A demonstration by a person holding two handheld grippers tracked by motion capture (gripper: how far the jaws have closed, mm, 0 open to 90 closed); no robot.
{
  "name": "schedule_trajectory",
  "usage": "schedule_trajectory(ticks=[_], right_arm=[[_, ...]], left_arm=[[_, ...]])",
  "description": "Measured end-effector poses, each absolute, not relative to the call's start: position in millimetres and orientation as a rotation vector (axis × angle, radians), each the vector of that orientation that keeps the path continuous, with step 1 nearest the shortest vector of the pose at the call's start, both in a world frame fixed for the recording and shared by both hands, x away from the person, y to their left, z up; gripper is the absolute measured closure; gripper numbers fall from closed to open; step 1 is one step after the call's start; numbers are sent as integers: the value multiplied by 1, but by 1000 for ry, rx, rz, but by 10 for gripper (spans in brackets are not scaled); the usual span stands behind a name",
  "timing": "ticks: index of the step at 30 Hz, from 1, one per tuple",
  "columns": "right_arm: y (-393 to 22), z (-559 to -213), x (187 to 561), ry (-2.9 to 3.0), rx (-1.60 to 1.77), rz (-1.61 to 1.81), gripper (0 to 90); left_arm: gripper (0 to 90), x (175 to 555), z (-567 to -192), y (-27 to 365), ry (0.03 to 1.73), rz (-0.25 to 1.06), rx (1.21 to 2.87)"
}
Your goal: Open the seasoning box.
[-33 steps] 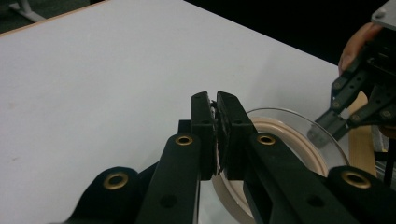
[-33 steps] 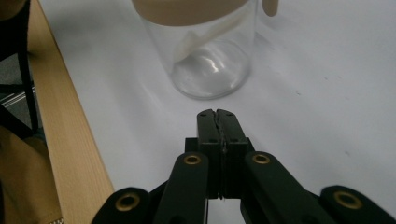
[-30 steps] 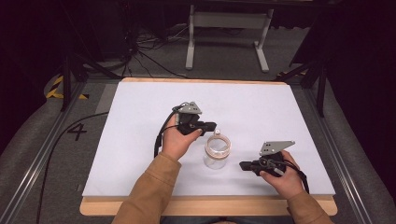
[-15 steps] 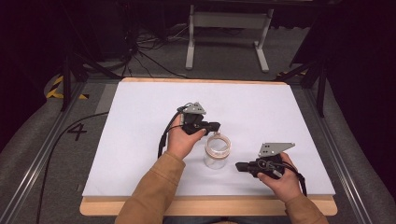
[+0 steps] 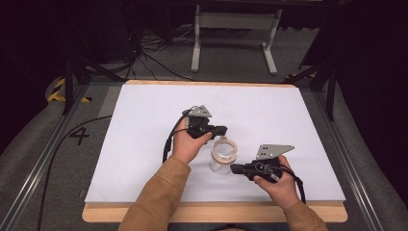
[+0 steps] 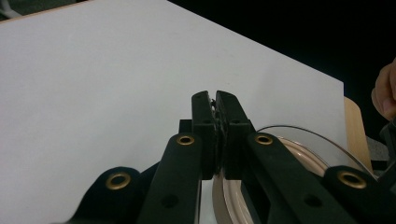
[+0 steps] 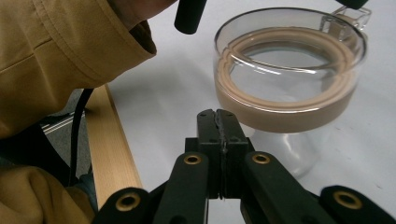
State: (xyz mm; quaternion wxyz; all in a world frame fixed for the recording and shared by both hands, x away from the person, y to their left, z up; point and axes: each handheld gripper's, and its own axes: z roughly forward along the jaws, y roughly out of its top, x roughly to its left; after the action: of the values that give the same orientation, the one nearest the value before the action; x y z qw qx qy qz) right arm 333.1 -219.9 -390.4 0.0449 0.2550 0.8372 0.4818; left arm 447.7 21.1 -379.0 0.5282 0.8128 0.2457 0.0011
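Glass jar [image 5: 223,155]: clear, tan-collared lid, upright on white table [image 5: 144,144], between both grippers.
Left gripper [image 5: 220,129]: jaws closed, empty, just above jar's rim.
Right gripper [image 5: 235,168]: jaws closed, empty, beside jar.

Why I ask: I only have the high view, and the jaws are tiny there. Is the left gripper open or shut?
Observer: Shut. In the left gripper view, the left gripper has its jaws pressed together with nothing between them.
Operator: And the right one?
Observer: The right gripper is also shut and empty. It points at the glass jar but stands apart from it.
Operator: Anything in the jar?
Observer: It looks empty. A tan ring runs round just under its rim.
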Motion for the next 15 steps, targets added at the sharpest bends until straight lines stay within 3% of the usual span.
schedule_trajectory(ticks=[15], right_arm=[[-220,-389,335,2505,804,1521,900]], left_arm=[[888,449,-380,21,589,-3,1937]])
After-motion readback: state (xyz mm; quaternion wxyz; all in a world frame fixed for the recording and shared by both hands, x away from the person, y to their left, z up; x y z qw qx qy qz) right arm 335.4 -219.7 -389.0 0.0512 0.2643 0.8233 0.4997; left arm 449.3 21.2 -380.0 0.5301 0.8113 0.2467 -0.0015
